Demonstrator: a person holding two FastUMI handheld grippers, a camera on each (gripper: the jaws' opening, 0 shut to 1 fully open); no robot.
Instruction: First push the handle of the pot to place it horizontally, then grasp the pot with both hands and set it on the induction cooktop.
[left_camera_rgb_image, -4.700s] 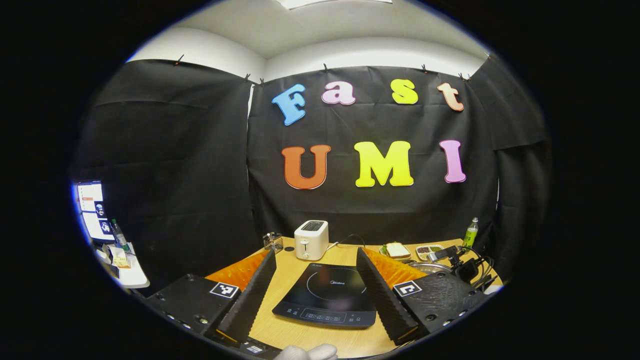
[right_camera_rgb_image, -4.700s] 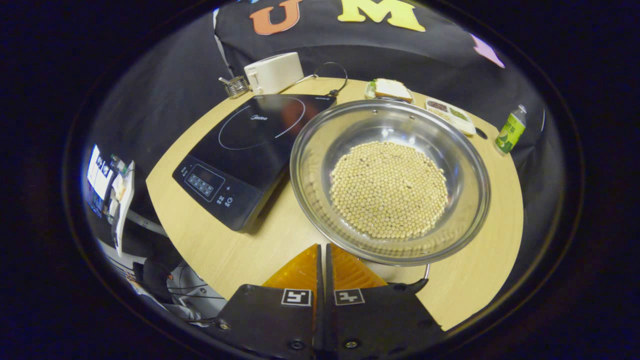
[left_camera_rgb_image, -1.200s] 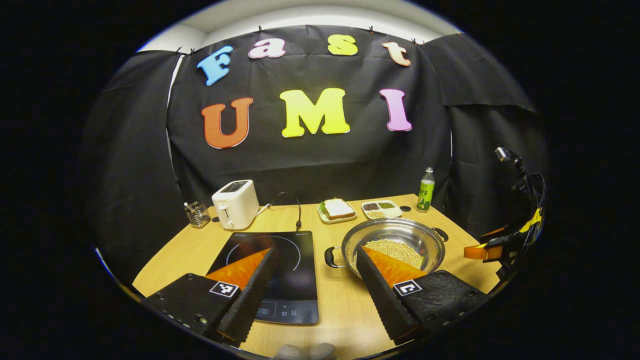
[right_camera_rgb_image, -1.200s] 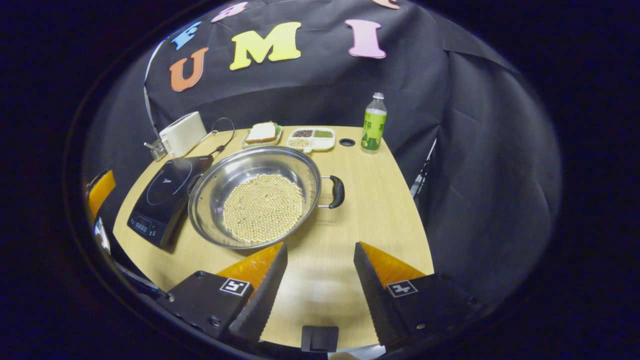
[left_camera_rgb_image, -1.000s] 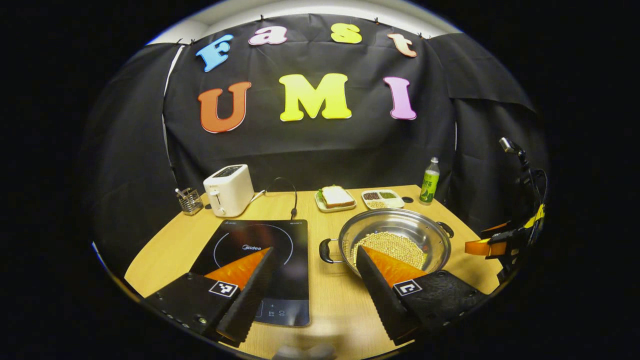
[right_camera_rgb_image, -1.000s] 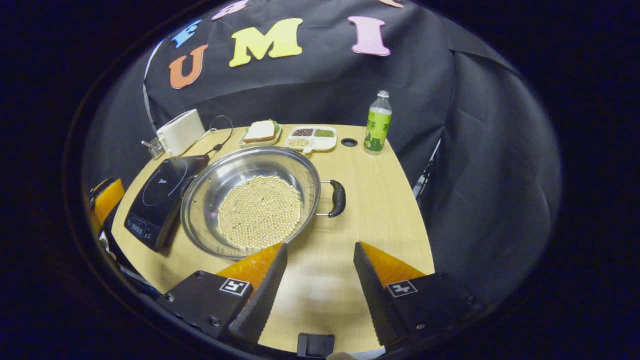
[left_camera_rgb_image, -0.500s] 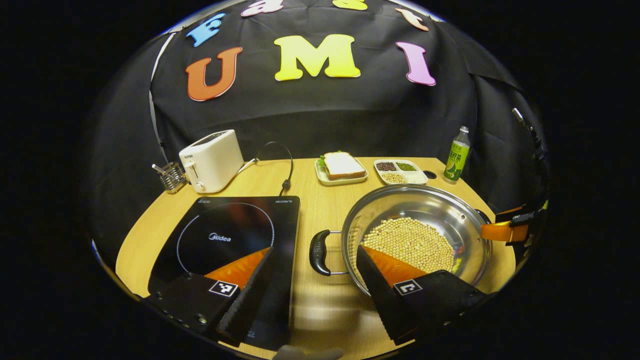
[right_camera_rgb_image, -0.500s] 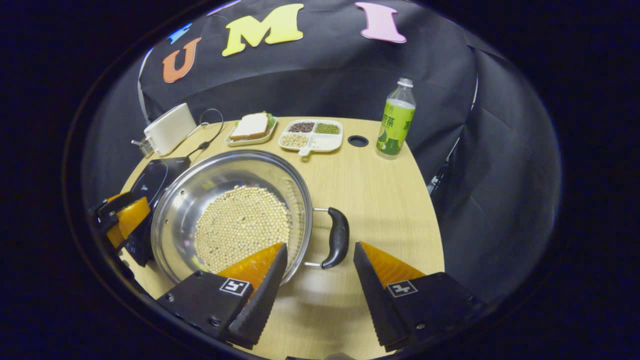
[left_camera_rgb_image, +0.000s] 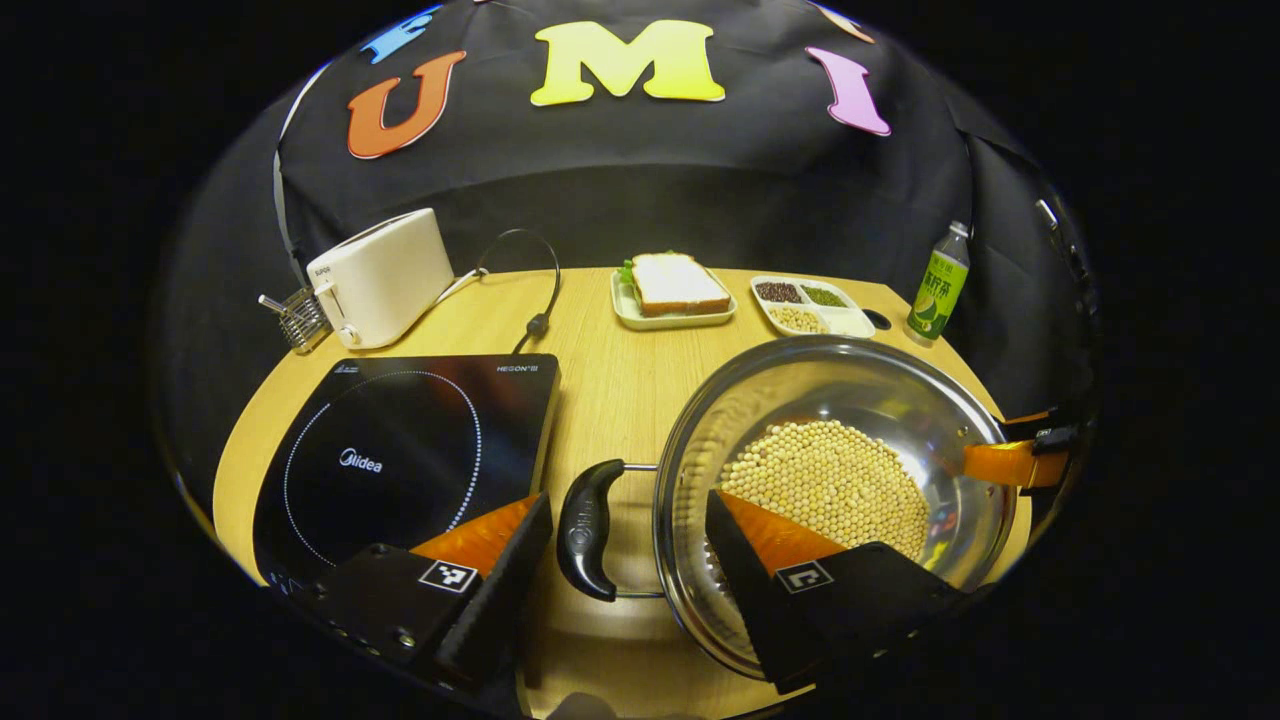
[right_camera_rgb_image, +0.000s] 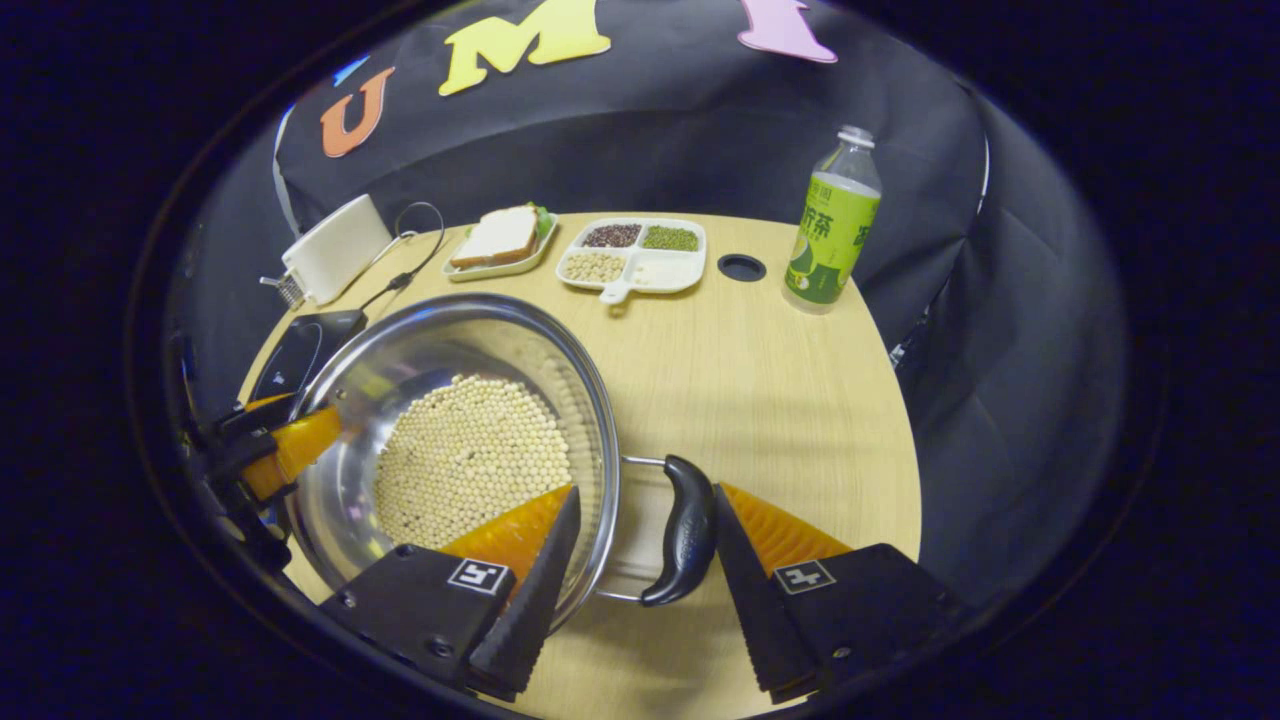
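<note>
Both grippers spread wide, low over opposite sides of the table.

Left gripper (left_camera_rgb_image: 625, 560) held with jaws parted, angled down and forward, one finger (left_camera_rgb_image: 495, 585) to the left and the other (left_camera_rgb_image: 745, 565) to the right, well apart from each other. Right gripper (right_camera_rgb_image: 640, 560) posed likewise, jaws parted, fingers (right_camera_rgb_image: 530, 580) splayed to either side and tilted downward. Left gripper also seen far off at the left edge of the right gripper view, and right gripper at the right edge of the left gripper view, each facing the other. No hand or sleeve clearly made out.
</note>
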